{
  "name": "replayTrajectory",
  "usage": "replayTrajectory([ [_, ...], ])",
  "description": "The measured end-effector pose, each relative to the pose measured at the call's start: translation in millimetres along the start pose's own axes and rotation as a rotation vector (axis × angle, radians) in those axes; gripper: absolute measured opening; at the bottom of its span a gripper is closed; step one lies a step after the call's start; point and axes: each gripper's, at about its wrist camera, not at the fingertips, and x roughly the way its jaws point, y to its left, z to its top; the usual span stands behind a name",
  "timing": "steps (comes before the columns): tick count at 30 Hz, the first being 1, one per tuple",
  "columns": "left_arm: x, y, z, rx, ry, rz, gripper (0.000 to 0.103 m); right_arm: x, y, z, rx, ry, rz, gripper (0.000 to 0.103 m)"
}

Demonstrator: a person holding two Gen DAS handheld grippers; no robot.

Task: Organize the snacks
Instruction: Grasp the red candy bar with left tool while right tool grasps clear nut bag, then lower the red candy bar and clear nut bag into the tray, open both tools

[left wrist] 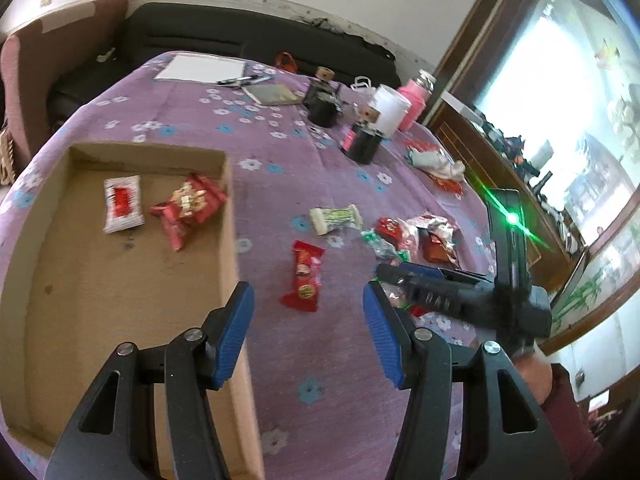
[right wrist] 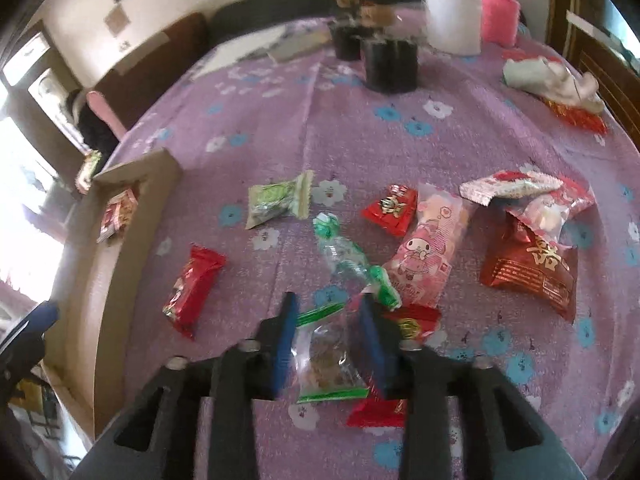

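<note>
- Packet (right wrist: 330,360) with clear film and green end strips lies on the purple cloth between the two blue fingers of the right gripper (right wrist: 329,344). It sits at about 6 o'clock in the right wrist view.
- Right gripper fingers stand on either side of the packet, parted, not yet pressed onto it. Whether the pads touch the film is hard to tell through the blur.
- To do this pick well, in my judgement, the fingers should close across the packet's middle, where the filling gives some body, not on the thin green seams.
- A red wrapper (right wrist: 412,322) lies just beside the right finger at 3 o'clock and partly under it. Closing carefully should avoid pinching both.
- A green and clear twisted candy (right wrist: 348,260) lies at 12 o'clock, near the fingertips, and could get nudged.
- Further out, a pink cartoon packet (right wrist: 428,252) is at 1 o'clock and a large red bag (right wrist: 528,268) at 2 o'clock.
- A long red snack bar (right wrist: 192,288) lies apart at 9 o'clock.
- The cardboard box (right wrist: 120,264), the likely place for the snacks, stands at 9 to 10 o'clock of the right wrist view.
- In the left wrist view, the box (left wrist: 228,248) already holds a white and red packet (left wrist: 122,208) and a red packet (left wrist: 188,204).
- Left gripper (left wrist: 308,332) is released and holds nothing, its fingers wide apart. It hangs over the cloth beside the box wall, with the red snack bar (left wrist: 306,280) lying ahead of it at 12 o'clock.
- The table (right wrist: 280,120) carries black pots, a white cup and a pink bottle at the far edge, well apart from the work.
</note>
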Motion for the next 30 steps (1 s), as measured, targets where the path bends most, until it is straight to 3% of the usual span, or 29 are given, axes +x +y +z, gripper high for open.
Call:
replayTrajectory([
  [4,27,-19,7,0.049,0.059,0.007,0.055,-3,13,-16,-0.084,-0.037,0.002,0.053],
  [6,47,-26,10,0.078,0.101,0.023,0.055,-3,15,-23,-0.106,-0.047,-0.001,0.053],
  [10,84,-29,13,0.134,0.156,0.130,0.055,-4,20,-35,-0.166,-0.070,-0.074,0.034],
  [16,117,-30,5,0.197,0.222,0.251,0.055,-9,9,-42,-0.143,-0.101,-0.028,0.034],
  [18,119,-33,4,0.216,0.219,0.282,0.049,-10,8,-43,-0.141,-0.106,-0.024,0.034],
  [20,117,-36,3,0.224,0.211,0.279,0.017,-10,9,-44,-0.142,-0.111,-0.024,0.034],
  [24,113,-38,2,0.216,0.192,0.255,0.016,-10,10,-46,-0.141,-0.122,-0.026,0.033],
  [30,72,-44,4,0.142,0.122,0.116,0.016,-18,4,-46,-0.094,-0.134,-0.014,0.033],
])
